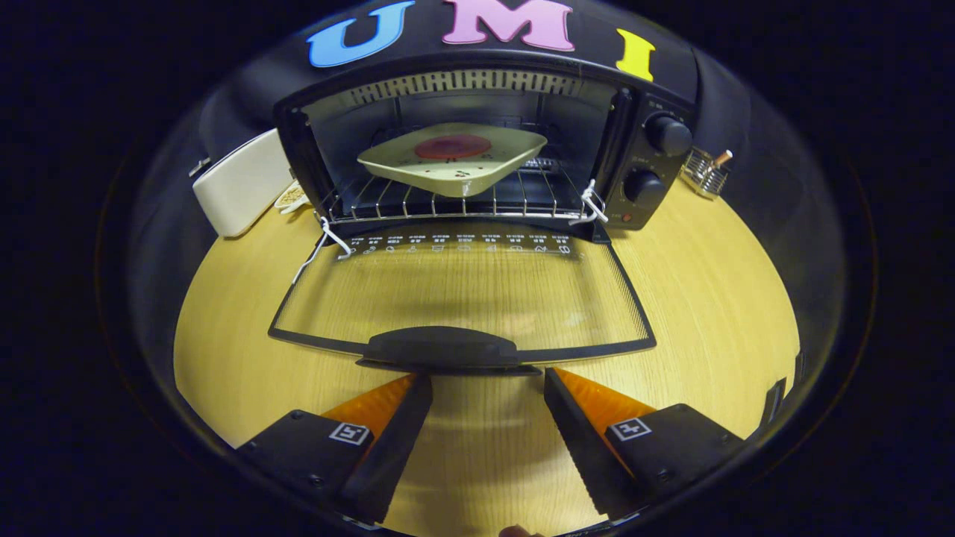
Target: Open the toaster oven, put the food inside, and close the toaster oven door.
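Gripper view. The claw [486,384] is released, its two fingers spread wide and holding nothing; they hang above the wooden desk [716,298]. The toaster oven [642,171] stands beyond the fingers at the back of the desk. Its door [462,291] is folded fully down, lying flat toward the claw. The door handle [440,348] sits just ahead of the fingertips, slightly nearer the left finger, apart from both.

Inside the toaster oven, a plate [453,156] rests on the wire rack [448,201]. The plate is pale, roughly square with rounded corners and raised edges. A flat, round, reddish-brown piece of food [453,146] lies at its middle.

The toaster oven body is dark with a slotted vent along the top. Two round knobs [656,160] sit one above the other on its right panel. The door is a glass pane in a dark frame. White cord [328,239] is tied at both front corners of the rack. A cream rounded box [242,183] stands left of the toaster oven; a small wire holder [705,173] stands right of it.
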`<state>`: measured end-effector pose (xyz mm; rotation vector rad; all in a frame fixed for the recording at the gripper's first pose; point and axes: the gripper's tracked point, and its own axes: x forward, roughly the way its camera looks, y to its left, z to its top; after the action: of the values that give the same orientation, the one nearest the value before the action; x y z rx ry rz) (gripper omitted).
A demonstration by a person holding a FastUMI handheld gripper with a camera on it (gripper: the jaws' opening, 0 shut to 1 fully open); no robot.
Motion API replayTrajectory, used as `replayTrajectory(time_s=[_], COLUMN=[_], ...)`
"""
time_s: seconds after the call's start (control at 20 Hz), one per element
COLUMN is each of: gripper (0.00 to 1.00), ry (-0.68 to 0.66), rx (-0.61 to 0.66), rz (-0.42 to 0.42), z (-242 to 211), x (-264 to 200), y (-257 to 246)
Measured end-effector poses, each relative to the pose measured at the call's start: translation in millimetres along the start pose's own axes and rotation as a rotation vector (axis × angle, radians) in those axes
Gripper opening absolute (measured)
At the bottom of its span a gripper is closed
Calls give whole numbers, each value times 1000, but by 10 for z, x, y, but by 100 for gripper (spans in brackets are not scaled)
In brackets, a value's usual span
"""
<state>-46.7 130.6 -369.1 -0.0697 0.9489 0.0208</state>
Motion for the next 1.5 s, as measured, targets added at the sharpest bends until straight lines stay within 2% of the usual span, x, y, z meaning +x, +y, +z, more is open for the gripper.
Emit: replayTrajectory(time_s=[0.15,0.4,0.55,0.75,1.05,1.2,1.5], gripper=[98,98,98,99,99,100,99], ry=[-27,-24,-58,-163,-296,-400,-623], rx=[-47,41,27,-1,75,97,77], rz=[-1,73,85,99,104,112,111], z=[94,175,301,595,1153,1686,2198], x=[-104,-274,-391,-594,-840,-1043,-1776], y=[46,31,19,-15,-103,-204,-567])
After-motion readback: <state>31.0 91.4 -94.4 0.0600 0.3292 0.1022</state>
